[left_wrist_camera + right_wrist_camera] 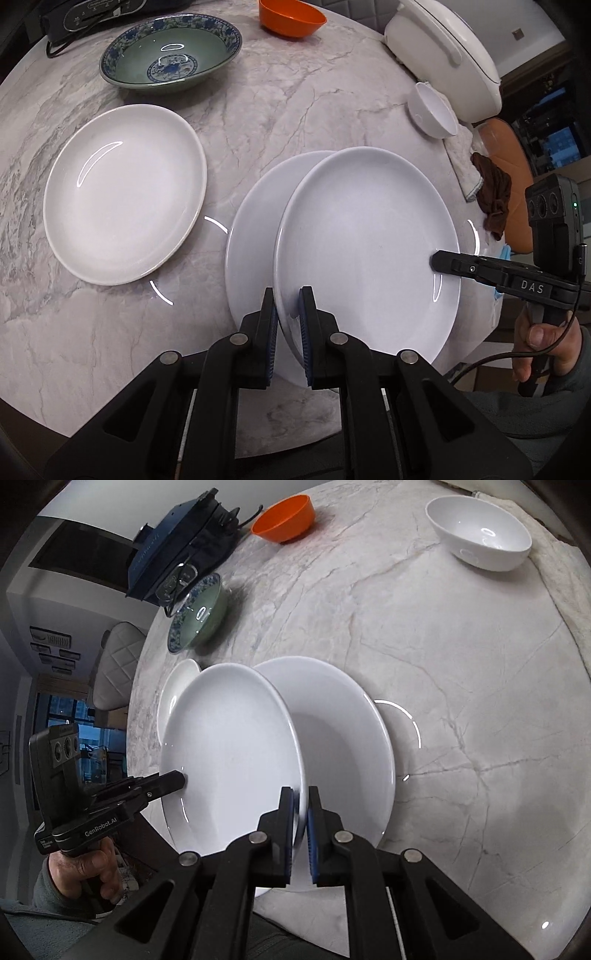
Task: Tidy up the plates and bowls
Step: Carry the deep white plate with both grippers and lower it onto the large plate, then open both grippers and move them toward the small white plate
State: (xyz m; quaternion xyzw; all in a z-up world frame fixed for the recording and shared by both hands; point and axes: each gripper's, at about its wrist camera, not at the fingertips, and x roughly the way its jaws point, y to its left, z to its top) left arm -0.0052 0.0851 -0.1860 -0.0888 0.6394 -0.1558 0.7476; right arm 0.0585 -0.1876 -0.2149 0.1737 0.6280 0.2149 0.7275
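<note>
Marble-veined worktop [314, 110] is carrying scattered dishes, and near its front edge both the left tongs [288, 325] and right tongs [300, 823] are clenching opposite rims of the held plate [369, 236], hovering offset over the lower plate [255, 229]. The stacking step looks underway; next it needs centring, lowering, and releasing, with another white plate [125, 192] waiting to the left.

Cool, even overhead light falls on my marble table [332, 110]; ring-shaped glare arcs streak the white plates [125, 192] and tabletop. Fisheye bending curves both frames, corners vignette black, and focus softens toward the edges.
</note>
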